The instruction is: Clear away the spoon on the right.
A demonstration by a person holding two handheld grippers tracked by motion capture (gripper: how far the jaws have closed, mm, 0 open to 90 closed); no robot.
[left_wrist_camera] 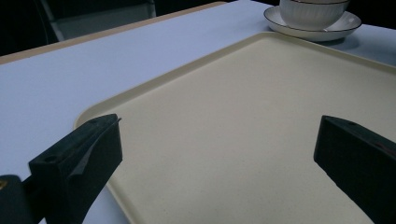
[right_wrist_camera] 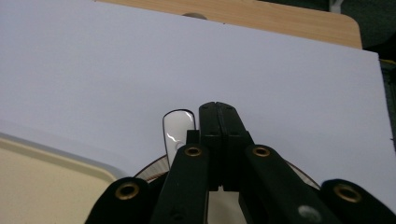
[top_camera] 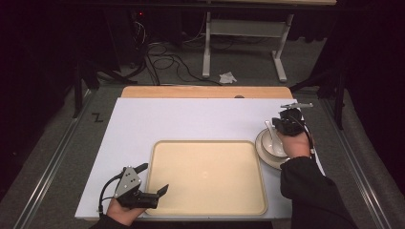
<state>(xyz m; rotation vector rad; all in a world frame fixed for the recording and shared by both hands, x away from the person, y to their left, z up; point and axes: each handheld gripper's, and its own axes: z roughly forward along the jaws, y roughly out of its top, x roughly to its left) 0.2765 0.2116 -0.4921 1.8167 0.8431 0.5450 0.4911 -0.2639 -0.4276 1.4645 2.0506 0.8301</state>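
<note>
- Left gripper (top_camera: 155, 180): jaws spread wide, holding nothing. It sits low at the near-left corner of the tray (top_camera: 157, 200). In the left gripper view the tray edge (left_wrist_camera: 140, 88) runs between the two black jaws. My read: it's parked there to steady or grab the tray rim, not yet closed on it.
- Tray: one, cream, shallow lip, nothing on it. It's centred on the white board (top_camera: 191, 119) near the person's edge, probably the drop zone for the crockery.
- Plate (top_camera: 261, 149): one, pale with a dark rim line, just beside the tray's right edge, on the board. A white ribbed bowl (left_wrist_camera: 313, 11) stands on it in the left gripper view, so bowl count is one.
- Spoon (top_camera: 270, 131): one, white, resting in the bowl with its handle angled up and away from the person. In the right gripper view its glossy handle end (right_wrist_camera: 177, 130) shows just left of the jaw tips.
- Right gripper (top_camera: 289, 114): above the bowl, jaws pressed fully together in its own view. Cannot tell whether they pinch the spoon; the handle looks beside the jaws rather than between them.
- Counts: two grippers, one tray, one plate, one bowl, one spoon.
</note>
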